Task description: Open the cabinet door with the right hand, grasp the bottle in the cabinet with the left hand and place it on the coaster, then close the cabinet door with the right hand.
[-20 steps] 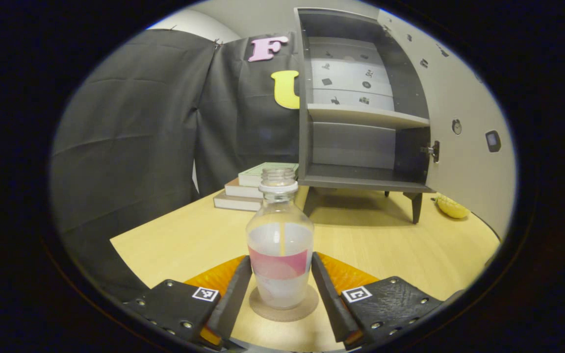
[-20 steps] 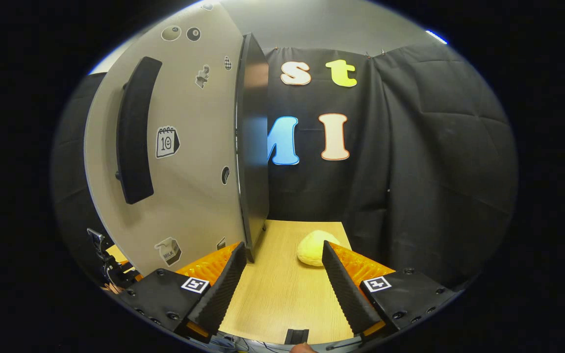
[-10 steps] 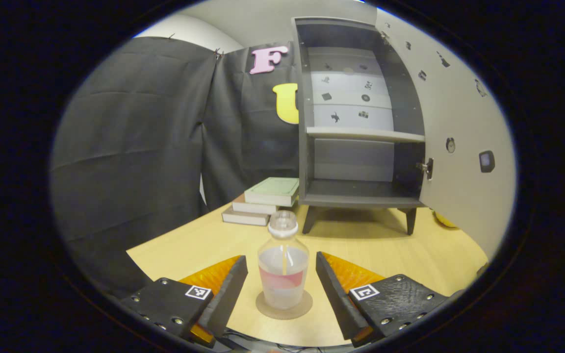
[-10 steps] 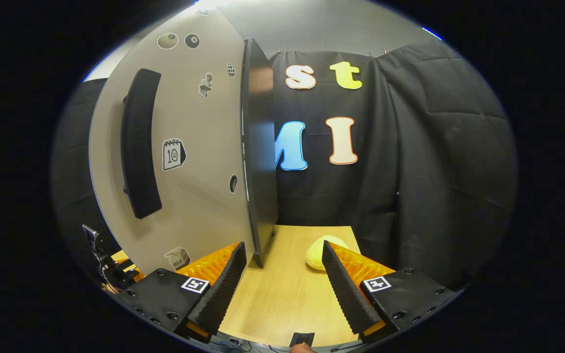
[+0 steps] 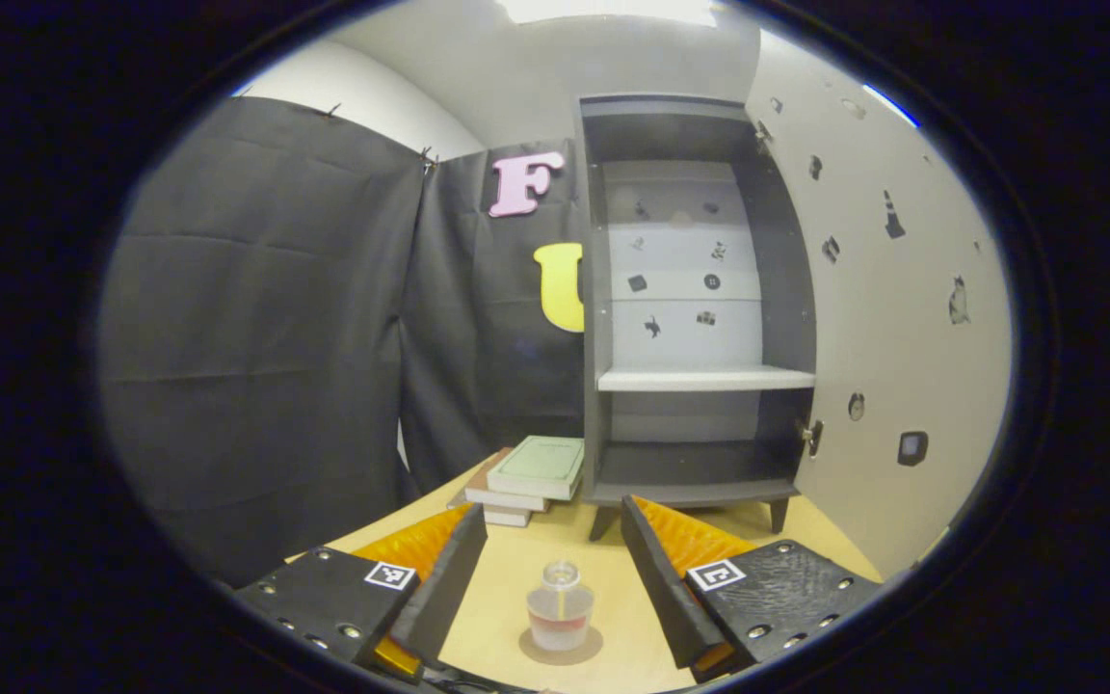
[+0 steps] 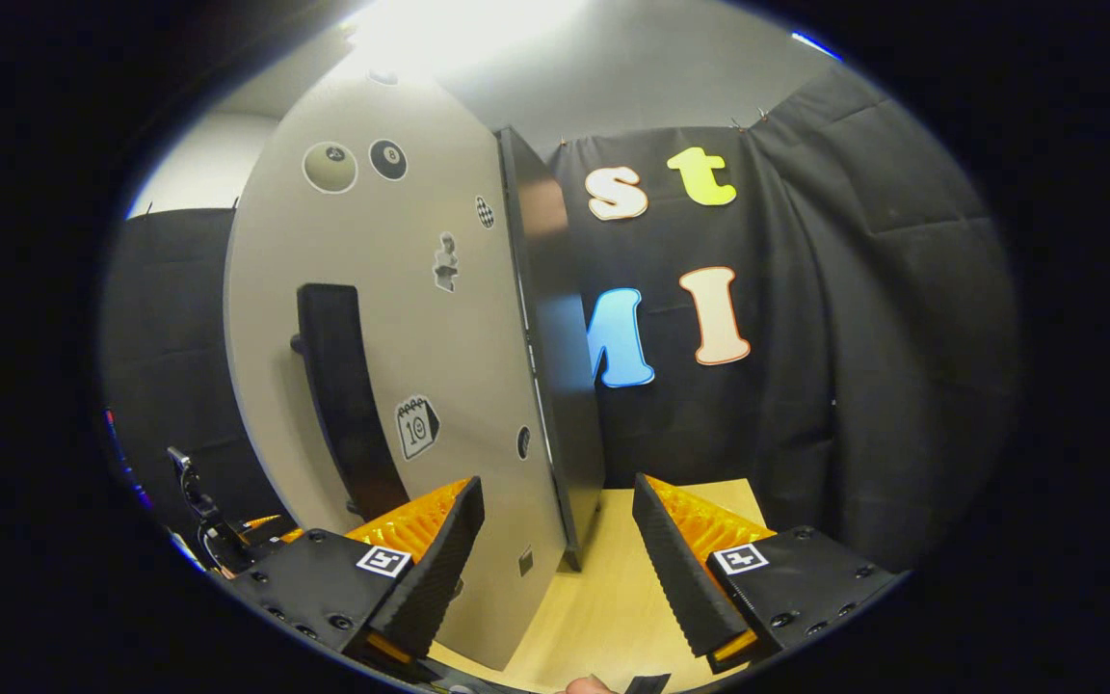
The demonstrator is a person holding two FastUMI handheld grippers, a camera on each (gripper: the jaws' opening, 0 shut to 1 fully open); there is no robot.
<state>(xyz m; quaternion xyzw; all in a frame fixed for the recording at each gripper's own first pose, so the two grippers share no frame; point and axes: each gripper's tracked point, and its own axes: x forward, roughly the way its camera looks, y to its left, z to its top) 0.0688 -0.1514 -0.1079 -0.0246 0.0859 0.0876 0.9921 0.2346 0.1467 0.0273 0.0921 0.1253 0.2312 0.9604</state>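
A clear capless bottle [image 5: 560, 607] with a pink label stands upright on a round brown coaster [image 5: 561, 647] on the wooden table. My left gripper [image 5: 553, 569] is open, held above and behind the bottle, not touching it. The grey cabinet [image 5: 685, 299] stands at the back with bare shelves and its door [image 5: 887, 318] swung open to the right. In the right gripper view the door's outer face [image 6: 401, 347] with a long dark handle [image 6: 348, 405] is close ahead on the left. My right gripper [image 6: 555, 540] is open, with the door's edge between its fingers and untouched.
A stack of books [image 5: 526, 477] lies left of the cabinet's legs. Black cloth walls close in the left side and the back. The light wooden table [image 6: 613, 598] runs under the door.
My left gripper has pulled back and up from the bottle, which stays on the coaster. The right gripper has risen and shifted toward the door, so the yellow object on the table has left its view.
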